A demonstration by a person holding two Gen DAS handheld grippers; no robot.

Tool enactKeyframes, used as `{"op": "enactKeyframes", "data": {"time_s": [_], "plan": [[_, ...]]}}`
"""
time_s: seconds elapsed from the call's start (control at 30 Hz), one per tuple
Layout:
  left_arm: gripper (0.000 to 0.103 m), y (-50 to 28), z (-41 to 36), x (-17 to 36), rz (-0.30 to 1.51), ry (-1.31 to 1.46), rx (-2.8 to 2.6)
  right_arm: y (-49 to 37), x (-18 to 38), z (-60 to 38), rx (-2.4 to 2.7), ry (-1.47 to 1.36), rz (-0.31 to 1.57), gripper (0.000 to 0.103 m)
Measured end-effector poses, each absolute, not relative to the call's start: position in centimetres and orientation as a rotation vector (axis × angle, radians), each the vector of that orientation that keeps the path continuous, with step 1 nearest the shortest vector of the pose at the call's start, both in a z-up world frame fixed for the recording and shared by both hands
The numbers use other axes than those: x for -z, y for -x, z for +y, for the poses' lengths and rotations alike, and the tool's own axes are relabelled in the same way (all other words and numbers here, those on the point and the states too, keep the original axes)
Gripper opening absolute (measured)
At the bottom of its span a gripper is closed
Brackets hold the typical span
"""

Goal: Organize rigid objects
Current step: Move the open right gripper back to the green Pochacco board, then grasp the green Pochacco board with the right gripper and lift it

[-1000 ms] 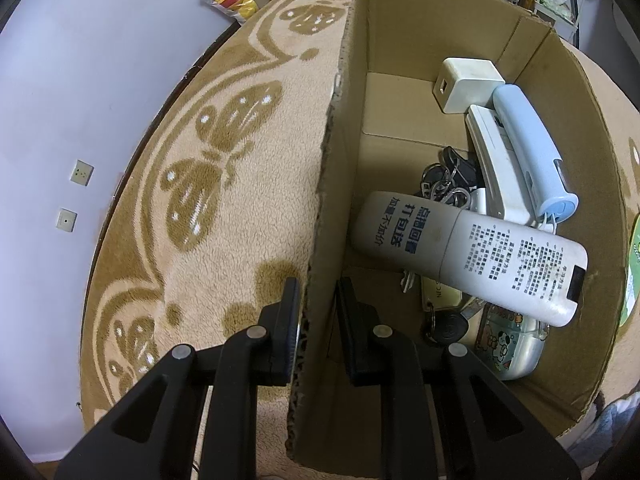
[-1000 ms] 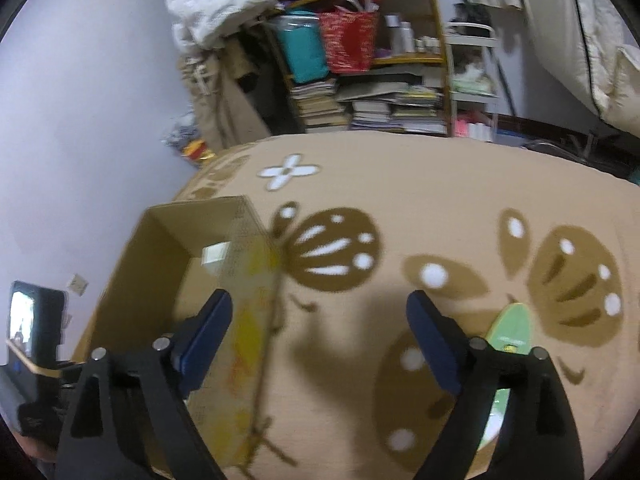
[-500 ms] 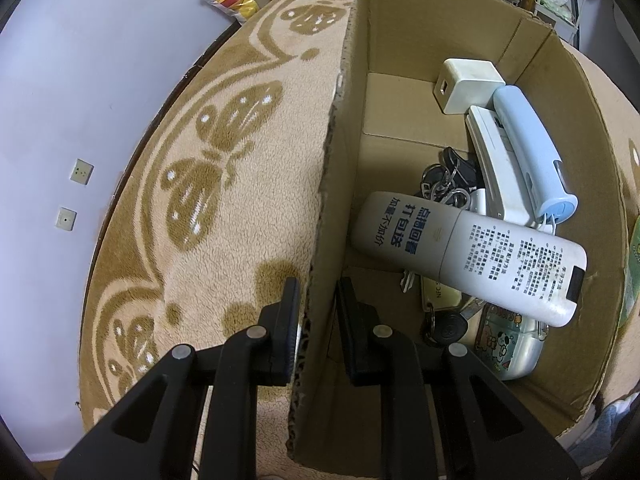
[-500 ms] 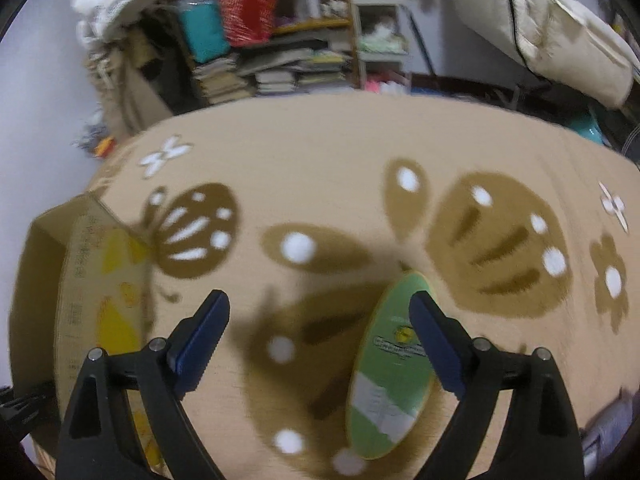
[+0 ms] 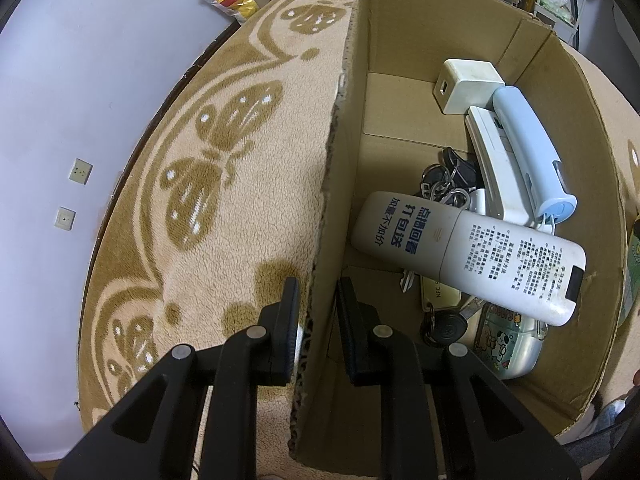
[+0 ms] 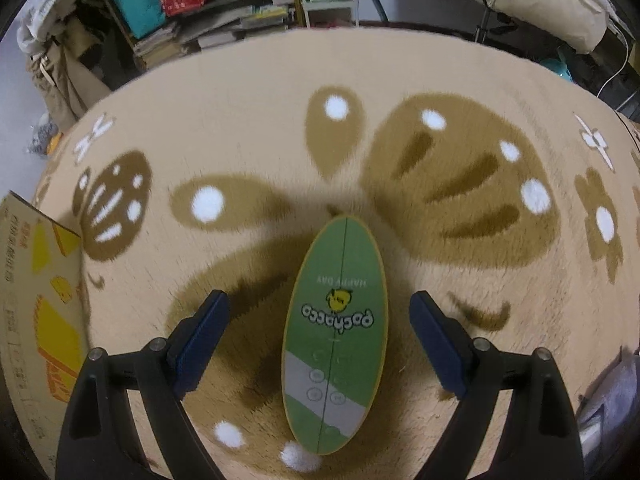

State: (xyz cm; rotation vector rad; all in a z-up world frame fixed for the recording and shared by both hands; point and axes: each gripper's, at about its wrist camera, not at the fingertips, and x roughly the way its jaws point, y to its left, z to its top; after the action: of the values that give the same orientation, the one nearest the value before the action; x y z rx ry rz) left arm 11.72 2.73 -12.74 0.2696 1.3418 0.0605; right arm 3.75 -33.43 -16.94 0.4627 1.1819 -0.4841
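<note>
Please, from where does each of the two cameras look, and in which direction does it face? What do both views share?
Left wrist: sits on the left gripper, looking steeply down at the cardboard box of small items; its black fingers clamp the box wall.
Right wrist: sits on the right gripper, looking down at a green oval case on the blanket; its blue-padded fingers are open.
Shared: box and blanket.

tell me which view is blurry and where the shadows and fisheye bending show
Right wrist view: motion blur smears the rug pattern, though the green oval case between the open right gripper reads fairly sharp; a dark shadow lies left of the case. Left wrist view: crisp, with the cardboard box walls bowed by the fisheye and the left gripper shut on its wall.
</note>
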Motion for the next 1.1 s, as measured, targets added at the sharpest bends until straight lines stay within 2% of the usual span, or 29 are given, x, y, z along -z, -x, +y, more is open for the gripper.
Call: {"op": "enactKeyframes", "data": {"time_s": [0.07, 0.17, 0.27, 0.33, 0.4, 0.6, 1.1], "plan": [[0.019, -11.7, 2.7, 12.8, 1.342, -0.268, -0.060, -3.8, 17.4, -33.2, 0.490, -0.460, 1.208, 0.095], [0.019, -11.7, 2.8, 12.8, 1.343, -0.268, -0.060, -3.8, 18.0, -33.3, 0.495, -0.469, 1.249, 0.085], [0.019, -11.7, 2.8, 12.8, 1.342, -0.269, -0.059, -3.7, 18.3, -33.3, 0.496, -0.470, 1.270, 0.081], [0.019, -11.7, 2.7, 12.8, 1.342, -0.269, -0.059, -3.6, 18.2, -33.3, 0.510, -0.460, 1.275, 0.074], [0.019, -11.7, 2.8, 12.8, 1.341, -0.269, -0.059, -3.4, 18.2, -33.3, 0.523, -0.438, 1.273, 0.060], [0.019, -11.6, 2.8, 12.7, 1.341, -0.267, -0.058, -3.5, 17.4, -32.9, 0.512, -0.437, 1.231, 0.060], [0.019, -11.6, 2.6, 12.7, 1.339, -0.271, -0.057, -4.9, 8.4, -27.0, 0.189, -0.444, 0.969, 0.060]]}}
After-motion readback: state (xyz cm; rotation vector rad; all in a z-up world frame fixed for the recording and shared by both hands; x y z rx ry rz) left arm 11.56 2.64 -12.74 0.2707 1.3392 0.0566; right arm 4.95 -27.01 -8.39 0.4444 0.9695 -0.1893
